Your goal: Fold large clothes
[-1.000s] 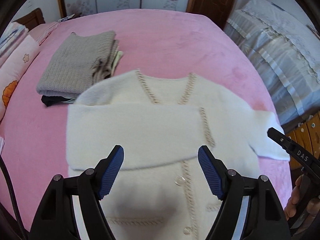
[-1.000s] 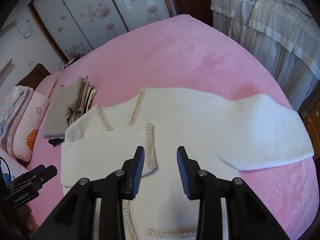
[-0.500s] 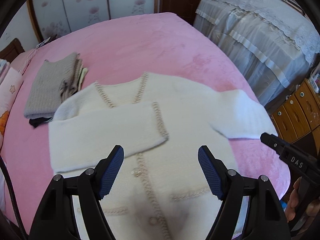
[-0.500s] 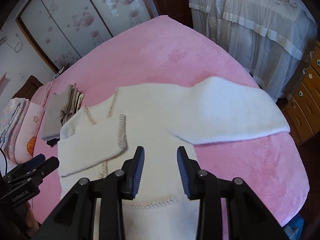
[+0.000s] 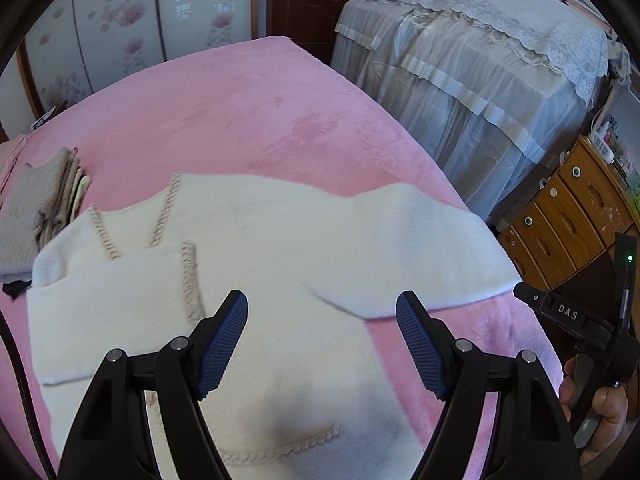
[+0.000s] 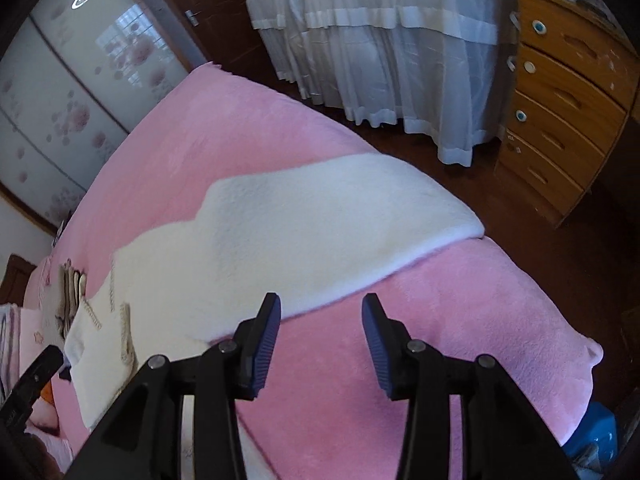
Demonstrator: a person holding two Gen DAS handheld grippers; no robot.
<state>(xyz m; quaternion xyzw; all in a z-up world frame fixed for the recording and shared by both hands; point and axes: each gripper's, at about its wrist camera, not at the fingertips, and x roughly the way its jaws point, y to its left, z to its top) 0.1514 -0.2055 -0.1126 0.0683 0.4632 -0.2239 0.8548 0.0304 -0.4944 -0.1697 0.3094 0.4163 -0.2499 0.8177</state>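
A white fluffy cardigan (image 5: 280, 248) with beige braided trim lies flat on the pink bed (image 5: 224, 112). Its left sleeve (image 5: 112, 312) is folded across the chest. Its right sleeve (image 5: 420, 248) stretches out toward the bed's right edge, also in the right wrist view (image 6: 340, 216). My left gripper (image 5: 322, 320) is open and empty above the cardigan's lower body. My right gripper (image 6: 320, 320) is open and empty above the pink cover, just below the outstretched sleeve's lower edge. The right gripper's body (image 5: 576, 320) shows at the right of the left wrist view.
A stack of folded grey and beige knitwear (image 5: 36, 208) lies at the bed's left. A second bed under a white lace cover (image 5: 480, 60) stands to the right. A wooden drawer chest (image 6: 560, 92) stands by the bed's corner. Sliding wardrobe doors (image 5: 120, 28) are behind.
Both grippers have swung to the right, toward the outstretched right sleeve. The right gripper's jaws have opened wider. The cardigan has not moved.
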